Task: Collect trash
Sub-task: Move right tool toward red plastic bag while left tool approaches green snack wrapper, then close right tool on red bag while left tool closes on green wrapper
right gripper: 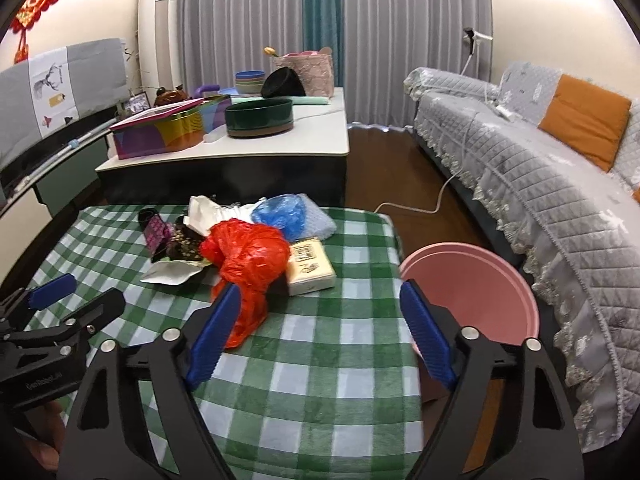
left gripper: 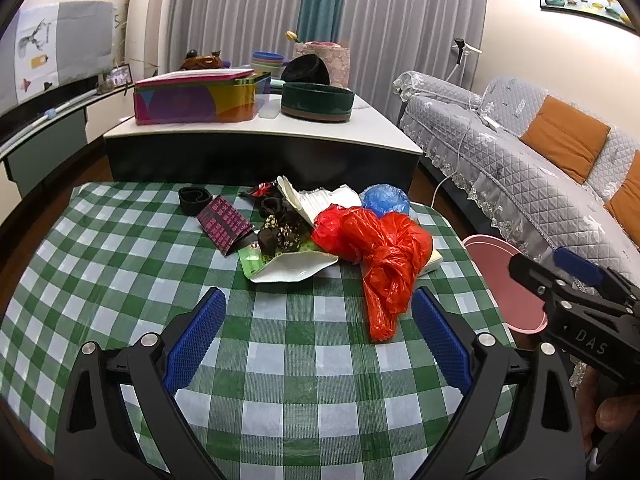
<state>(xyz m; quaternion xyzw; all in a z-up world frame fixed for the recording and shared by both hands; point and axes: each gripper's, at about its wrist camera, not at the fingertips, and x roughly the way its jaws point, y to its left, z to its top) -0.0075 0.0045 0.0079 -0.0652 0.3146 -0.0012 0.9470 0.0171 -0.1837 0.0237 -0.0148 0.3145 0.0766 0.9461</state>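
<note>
A pile of trash lies on the green checked table (left gripper: 120, 280): a red plastic bag (left gripper: 380, 256), a blue plastic bag (left gripper: 386, 199), white paper packaging (left gripper: 320, 200), a white wrapper (left gripper: 296, 268), a maroon patterned box (left gripper: 226, 224) and dark crumpled wrappers (left gripper: 280, 232). My left gripper (left gripper: 318, 336) is open and empty, just short of the pile. My right gripper (right gripper: 320, 336) is open and empty; its left fingertip (right gripper: 218, 324) overlaps the red bag (right gripper: 248, 256) in the right wrist view. A cream carton (right gripper: 310, 266) lies beside the red bag. A pink bin (right gripper: 472, 284) stands by the table's right edge.
A low white-topped table (left gripper: 380, 128) behind holds a colourful tin (left gripper: 200, 98), a dark green round box (left gripper: 318, 100) and bowls. A grey quilted sofa (right gripper: 540, 184) with orange cushions runs along the right. A white cable (right gripper: 420, 204) lies on the floor.
</note>
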